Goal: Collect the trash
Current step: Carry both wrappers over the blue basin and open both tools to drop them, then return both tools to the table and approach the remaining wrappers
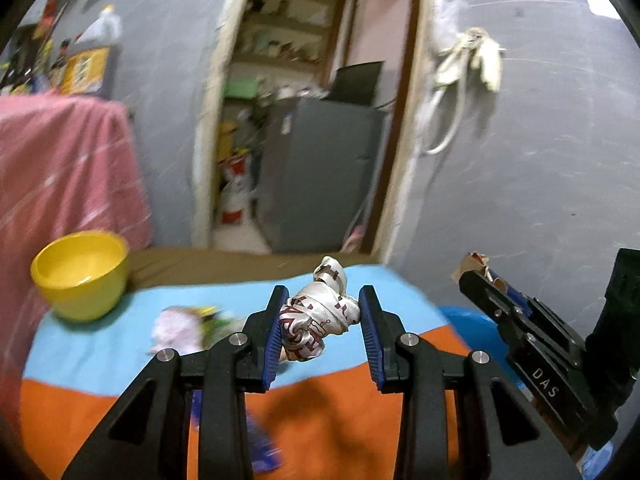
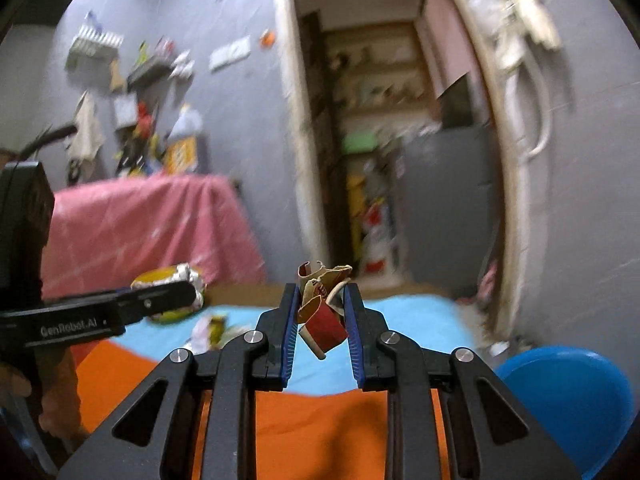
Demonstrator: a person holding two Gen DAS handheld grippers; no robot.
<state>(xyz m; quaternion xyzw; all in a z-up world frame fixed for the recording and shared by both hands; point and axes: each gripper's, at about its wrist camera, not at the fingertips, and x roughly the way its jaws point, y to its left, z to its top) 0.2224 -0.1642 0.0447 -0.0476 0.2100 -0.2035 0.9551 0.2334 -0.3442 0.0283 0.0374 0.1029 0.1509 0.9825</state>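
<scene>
1. Orange-and-light-blue cloth-covered table (image 1: 100, 360) fills the lower half of both views; I'm holding both tools raised above it, I think to carry the trash off.
2. Round blue plastic bin (image 2: 568, 404) sits lower right in the right view, beside the table. Probably the drop target, nothing blocking it.
3. Yellow plastic bowl (image 1: 80, 272) stands at the table's far left edge, clear of my path.
4. Left gripper (image 1: 322, 312): narrow, pads clamped on the crumpled silver foil wrapper with red print (image 1: 316, 320), centre frame.
5. Right gripper (image 2: 320, 312): narrow, pinching the crushed red-and-brown paper cup (image 2: 322, 312), centre of its view.
6. Crumpled pale pink-and-green wrapper (image 1: 180, 328) lies on the blue cloth, left of centre. Not yet collected, blurred.
</scene>
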